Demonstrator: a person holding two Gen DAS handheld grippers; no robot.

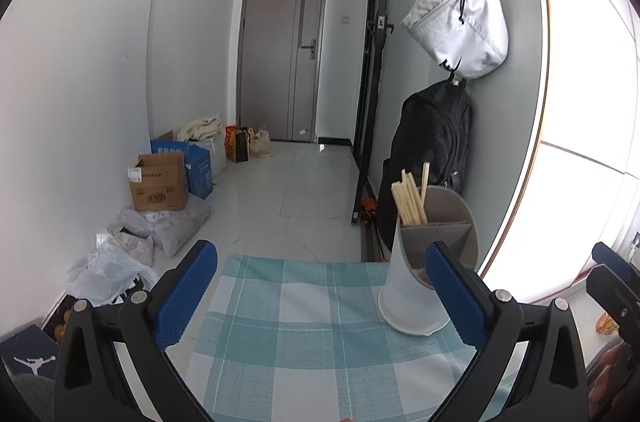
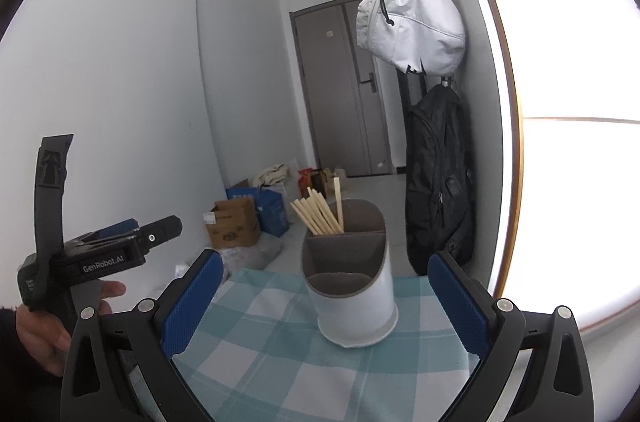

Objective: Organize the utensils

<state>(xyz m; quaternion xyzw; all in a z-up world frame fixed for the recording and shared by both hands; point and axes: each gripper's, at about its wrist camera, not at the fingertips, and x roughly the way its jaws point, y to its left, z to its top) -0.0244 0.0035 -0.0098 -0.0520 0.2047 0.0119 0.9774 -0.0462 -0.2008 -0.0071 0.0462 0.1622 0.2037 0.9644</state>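
Note:
A white utensil holder (image 2: 354,306) with a grey divided insert stands on the teal checked tablecloth (image 2: 256,362). Several wooden chopsticks (image 2: 320,216) lean in its rear compartment; the front compartments look empty. My right gripper (image 2: 325,258) is open and faces the holder from just in front, with nothing between its pads. My left gripper (image 1: 320,248) is open too, with nothing between its fingers. From there the holder (image 1: 412,286) sits ahead to the right, partly behind the right finger (image 1: 456,294). A hand (image 2: 40,334) carries the left gripper (image 2: 160,228) at the left.
A white bag (image 2: 408,22) and a black backpack (image 2: 436,182) hang on the wall behind the table's right side. Cardboard boxes (image 1: 160,182) and plastic bags (image 1: 116,270) lie on the floor at the left. A grey door (image 1: 280,54) closes the hallway's far end.

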